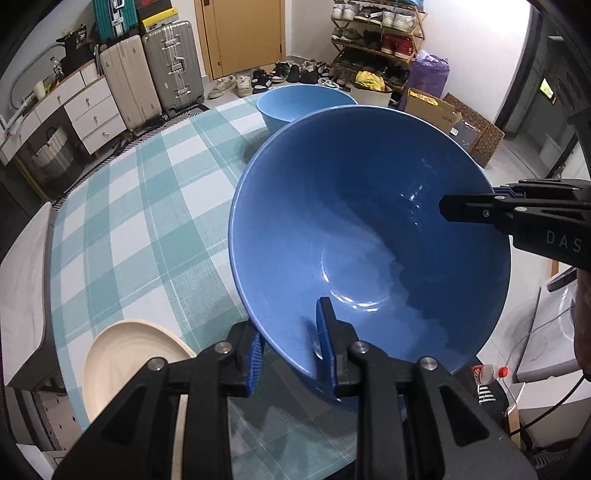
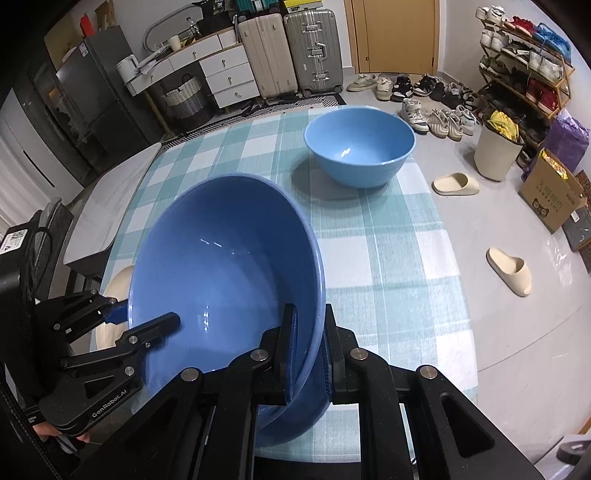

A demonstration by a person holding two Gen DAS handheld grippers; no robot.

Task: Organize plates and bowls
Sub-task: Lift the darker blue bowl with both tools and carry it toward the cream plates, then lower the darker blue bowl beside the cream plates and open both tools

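Grippers both clamped on rim of dark blue bowl (image 2: 225,280): left gripper (image 1: 291,350) pinching near edge, one pad inside, one outside; right gripper (image 2: 306,350) pinching opposite rim likewise. Bowl tilted, lifted above table. Light blue bowl (image 2: 360,144) upright at far table end, well apart. Cream plate (image 1: 129,354) near left edge. Teal-and-white checked tablecloth (image 2: 388,236) covers table. Beyond: suitcases (image 2: 291,51), white drawer unit (image 2: 229,70), wooden door (image 2: 391,33), shoe rack (image 2: 524,66), slippers (image 2: 509,271) on grey floor.
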